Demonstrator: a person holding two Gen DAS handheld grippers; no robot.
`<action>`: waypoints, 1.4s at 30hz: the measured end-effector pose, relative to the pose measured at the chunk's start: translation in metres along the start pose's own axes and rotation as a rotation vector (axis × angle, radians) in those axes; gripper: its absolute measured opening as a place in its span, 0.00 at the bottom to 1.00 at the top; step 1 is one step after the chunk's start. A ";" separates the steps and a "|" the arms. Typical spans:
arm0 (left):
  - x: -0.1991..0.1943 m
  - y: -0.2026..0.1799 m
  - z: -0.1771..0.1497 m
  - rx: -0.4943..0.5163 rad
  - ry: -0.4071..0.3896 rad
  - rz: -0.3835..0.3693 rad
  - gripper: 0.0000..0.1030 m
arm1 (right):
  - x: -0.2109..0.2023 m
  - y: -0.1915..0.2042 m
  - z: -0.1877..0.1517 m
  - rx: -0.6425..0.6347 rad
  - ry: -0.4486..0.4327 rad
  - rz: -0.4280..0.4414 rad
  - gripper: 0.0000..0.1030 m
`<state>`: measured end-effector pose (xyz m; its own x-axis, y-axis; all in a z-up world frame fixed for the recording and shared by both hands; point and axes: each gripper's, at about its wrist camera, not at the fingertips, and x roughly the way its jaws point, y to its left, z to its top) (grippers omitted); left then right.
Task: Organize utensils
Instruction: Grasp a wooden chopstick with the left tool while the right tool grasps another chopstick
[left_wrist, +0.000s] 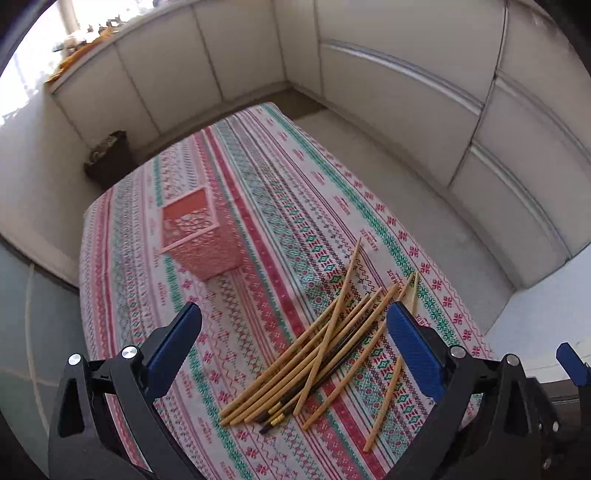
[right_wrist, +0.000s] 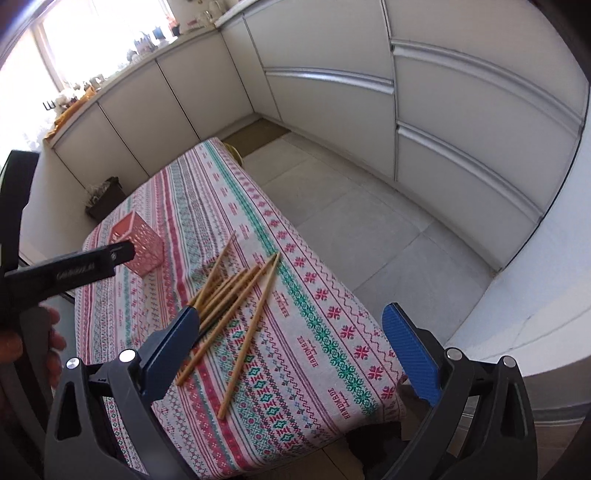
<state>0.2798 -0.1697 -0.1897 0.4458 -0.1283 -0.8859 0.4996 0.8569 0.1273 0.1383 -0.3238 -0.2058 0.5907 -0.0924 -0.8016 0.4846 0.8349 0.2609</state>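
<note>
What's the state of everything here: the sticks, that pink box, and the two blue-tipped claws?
Chopsticks: loose crossed pile lying flat on the tablecloth, none in the holder.
Pink perforated holder: upright, apart from the pile, looks empty.
Left gripper: open, holding nothing, above the pile.
Right gripper: open, holding nothing.
Cabinet doors: shut.
</note>
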 end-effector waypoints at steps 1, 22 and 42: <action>0.021 -0.006 0.008 0.032 0.051 -0.026 0.93 | 0.013 -0.003 -0.001 0.010 0.026 -0.002 0.94; 0.173 -0.030 0.055 0.234 0.421 -0.236 0.04 | 0.107 -0.028 0.015 0.246 0.345 0.091 0.94; -0.037 0.097 -0.023 0.009 -0.096 -0.308 0.04 | 0.199 0.005 0.058 0.377 0.583 -0.029 0.37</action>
<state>0.2948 -0.0704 -0.1543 0.3406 -0.4278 -0.8372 0.6285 0.7659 -0.1357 0.2957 -0.3694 -0.3332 0.1827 0.2827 -0.9417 0.7481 0.5815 0.3197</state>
